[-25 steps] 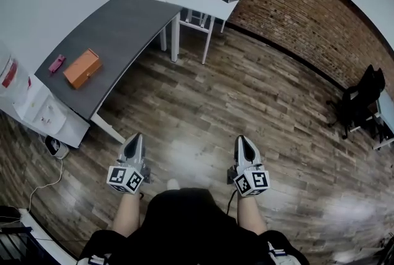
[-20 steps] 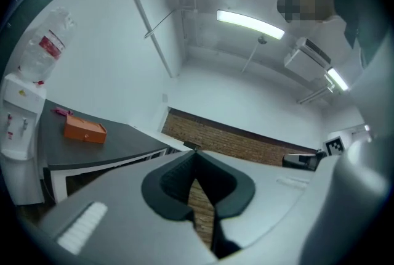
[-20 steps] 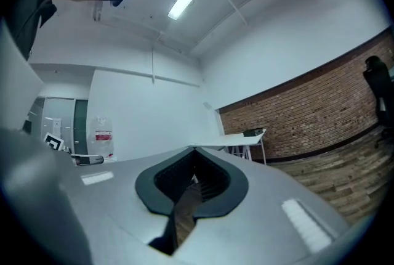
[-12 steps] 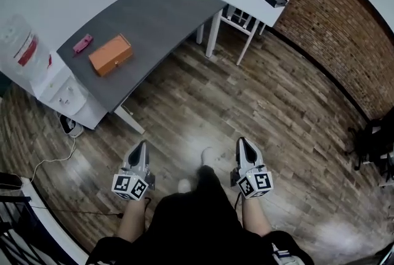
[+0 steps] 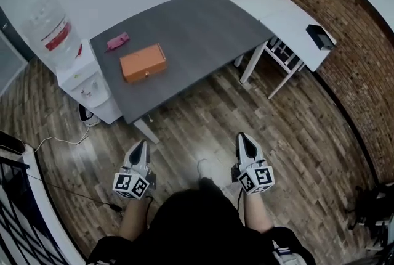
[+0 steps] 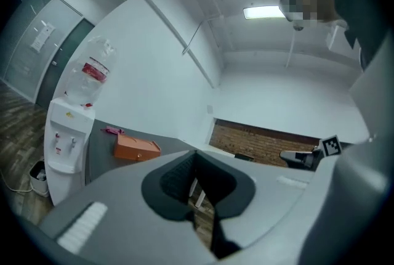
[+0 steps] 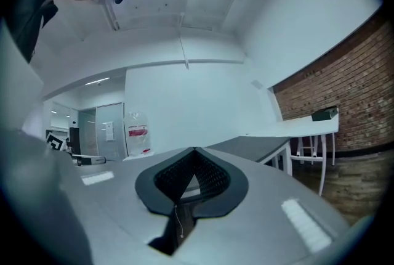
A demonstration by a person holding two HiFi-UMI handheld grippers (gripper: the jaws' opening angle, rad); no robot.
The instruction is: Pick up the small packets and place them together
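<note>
A small pink packet (image 5: 117, 41) lies on the dark grey table (image 5: 203, 29) near its far left end, with an orange box (image 5: 143, 62) just beside it. The left gripper view shows the same pink packet (image 6: 112, 130) and orange box (image 6: 136, 148) ahead on the table. My left gripper (image 5: 140, 148) and right gripper (image 5: 244, 139) are both shut and empty, held level over the wood floor, well short of the table's near edge.
A white water dispenser (image 5: 77, 73) with a bottle stands at the table's left end. A white desk (image 5: 289, 17) with a black box (image 5: 321, 36) adjoins on the right, by a brick wall (image 5: 357, 66). Cables (image 5: 37, 146) run across the floor at left.
The view has swung left and closer to the grey table; the table, orange box and pink packet now sit nearer the centre. Both grippers stay shut in front of the body.
</note>
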